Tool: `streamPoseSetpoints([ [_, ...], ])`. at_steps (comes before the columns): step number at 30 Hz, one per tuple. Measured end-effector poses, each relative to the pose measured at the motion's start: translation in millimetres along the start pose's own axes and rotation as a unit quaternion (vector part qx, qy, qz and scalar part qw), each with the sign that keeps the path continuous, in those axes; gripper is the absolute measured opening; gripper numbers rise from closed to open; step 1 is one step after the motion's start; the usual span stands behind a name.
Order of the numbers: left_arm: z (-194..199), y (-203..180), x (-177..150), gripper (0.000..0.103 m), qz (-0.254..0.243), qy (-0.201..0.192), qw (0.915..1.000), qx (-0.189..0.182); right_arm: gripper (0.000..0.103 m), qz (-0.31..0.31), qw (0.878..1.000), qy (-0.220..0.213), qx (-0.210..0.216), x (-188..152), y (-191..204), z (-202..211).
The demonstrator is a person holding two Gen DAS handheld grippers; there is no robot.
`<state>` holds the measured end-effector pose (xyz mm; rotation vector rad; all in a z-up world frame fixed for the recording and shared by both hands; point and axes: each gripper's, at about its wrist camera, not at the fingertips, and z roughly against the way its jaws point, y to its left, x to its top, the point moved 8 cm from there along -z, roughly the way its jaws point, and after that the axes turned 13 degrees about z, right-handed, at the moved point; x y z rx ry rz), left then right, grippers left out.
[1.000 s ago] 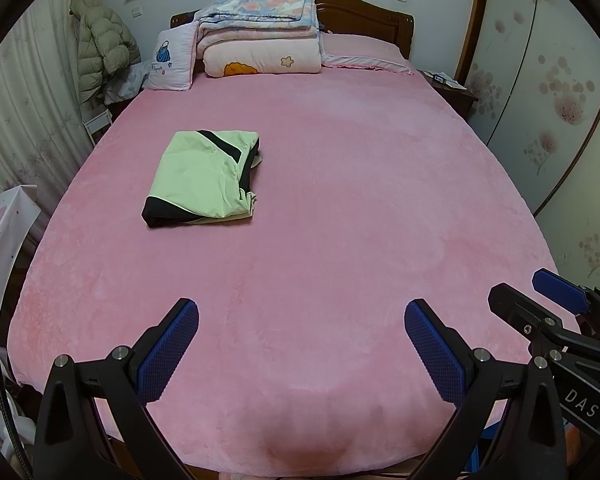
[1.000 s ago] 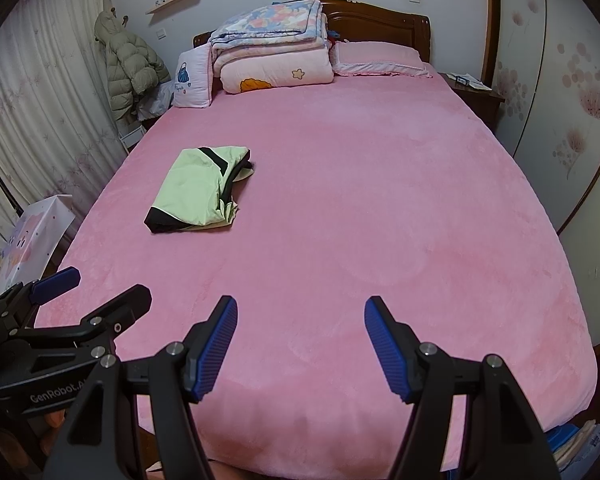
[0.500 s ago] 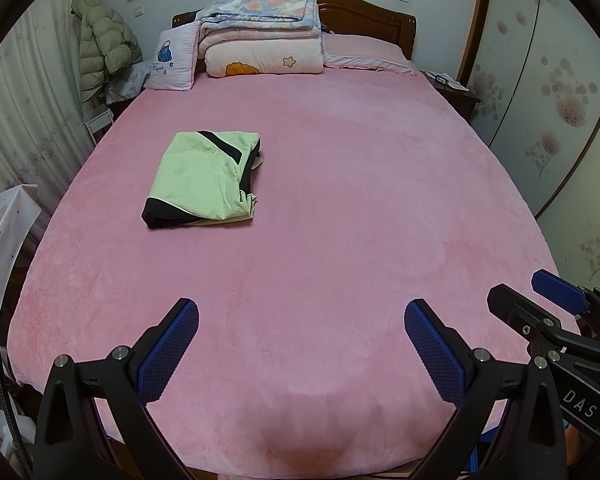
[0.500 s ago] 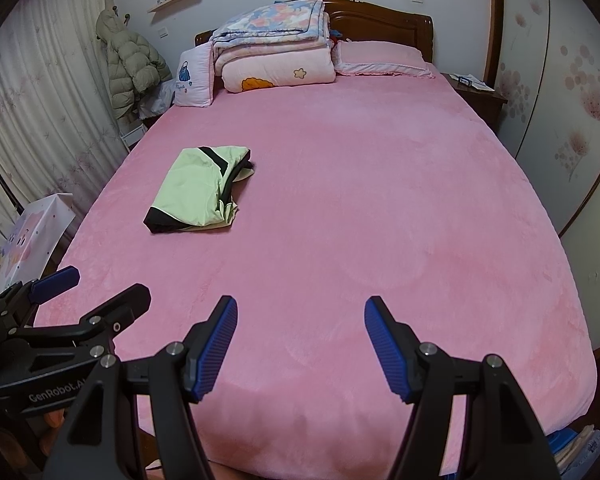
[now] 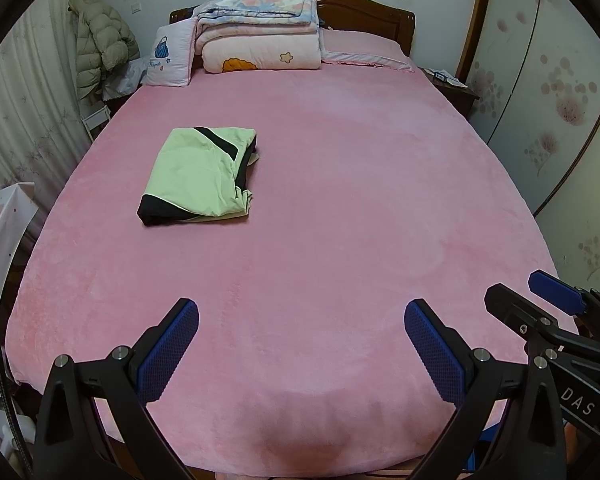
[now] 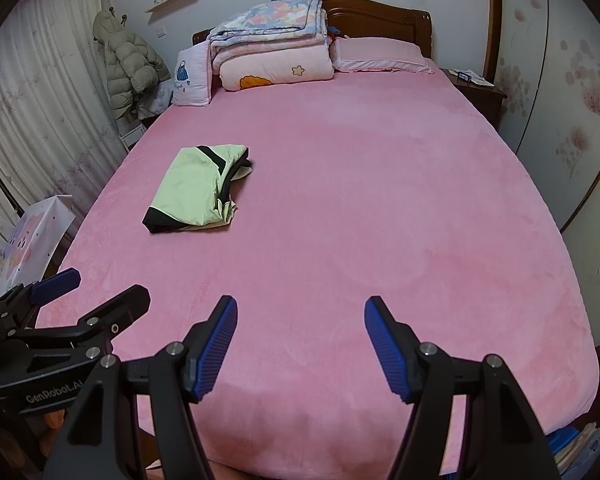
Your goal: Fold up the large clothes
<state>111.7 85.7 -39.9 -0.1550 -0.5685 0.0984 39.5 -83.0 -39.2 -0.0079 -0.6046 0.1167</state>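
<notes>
- Pink bed (image 5: 340, 220) fills both views, its cover smooth and running up to a dark wooden headboard (image 5: 364, 4) at the top of the frame.
- Far left of the left wrist view, pale curtains (image 5: 16, 120) hang beside the bed, with a white paper bag (image 5: 4, 224) below them at the left edge.
- At the upper left a puffy olive coat (image 5: 100, 36) hangs against the wall.
- Next to it, a white pillow (image 5: 168, 56) leans at the head of the bed, touching a stack of folded quilts (image 5: 260, 28) in the upper middle.
- Left of centre lies the folded garment (image 5: 200, 176), light green with black trim, flat on the cover and well apart from both tools; in the right wrist view it sits in the same left-of-centre spot (image 6: 198, 190).
- At the bottom of the left wrist view the left gripper (image 5: 300, 344) hangs over the near edge of the bed, blue pads spread wide, nothing between them.
- At the bottom of the right wrist view the right gripper (image 6: 300, 340) is likewise spread wide and empty above the cover.
- Upper right, a flat pink pillow (image 5: 364, 48) lies beside the quilts.
- Beyond it, a dark nightstand (image 5: 452, 92) stands at the bed's right side.
- Far right, flowered wardrobe doors (image 5: 560, 100) close off the frame.
</notes>
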Motion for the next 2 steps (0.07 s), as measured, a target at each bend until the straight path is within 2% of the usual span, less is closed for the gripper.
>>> streamPoseSetpoints([
  [2,-0.5,-1.4,0.9,0.102,-0.001,0.0,1.0,0.001,0.066,0.0,1.0,0.0,0.0,0.2,-0.1,0.0],
])
